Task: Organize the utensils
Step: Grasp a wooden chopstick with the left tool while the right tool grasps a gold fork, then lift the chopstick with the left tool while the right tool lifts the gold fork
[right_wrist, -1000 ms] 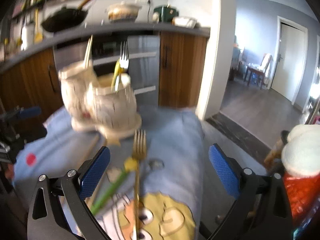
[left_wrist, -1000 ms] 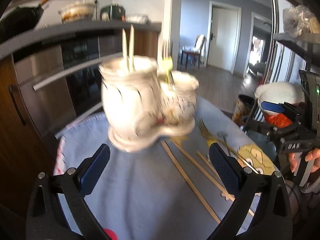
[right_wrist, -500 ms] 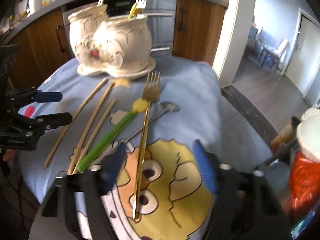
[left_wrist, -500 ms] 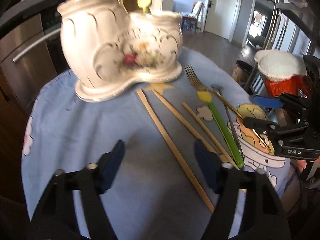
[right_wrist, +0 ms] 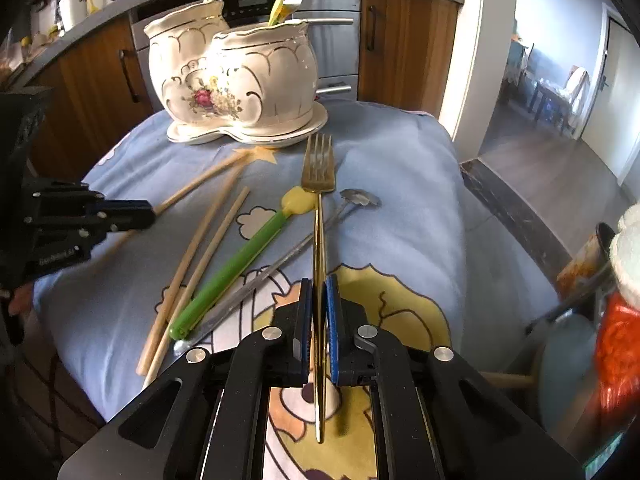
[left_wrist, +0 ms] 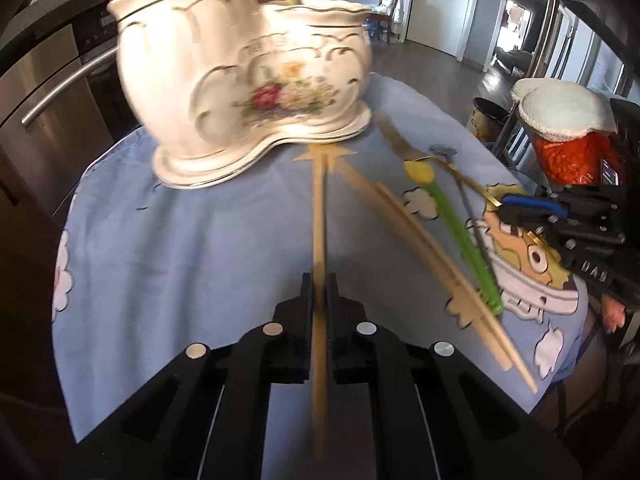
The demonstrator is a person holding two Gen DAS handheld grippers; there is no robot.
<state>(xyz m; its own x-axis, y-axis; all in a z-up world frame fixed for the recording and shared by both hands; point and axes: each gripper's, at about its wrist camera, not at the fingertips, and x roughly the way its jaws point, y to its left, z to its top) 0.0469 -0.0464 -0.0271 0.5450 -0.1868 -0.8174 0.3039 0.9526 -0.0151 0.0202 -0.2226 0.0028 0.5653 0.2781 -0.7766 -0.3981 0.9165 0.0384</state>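
Gold fork lengthwise — tines toward holder.

Blue cartoon cloth bears ceramic holder, chopsticks, spoon

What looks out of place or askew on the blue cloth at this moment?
Nothing is damaged or spilled. Loose utensils lie scattered at mixed angles on the cloth: two chopsticks, a green-handled utensil and a thin silver spoon partly crossing. The ceramic holder stands upright.
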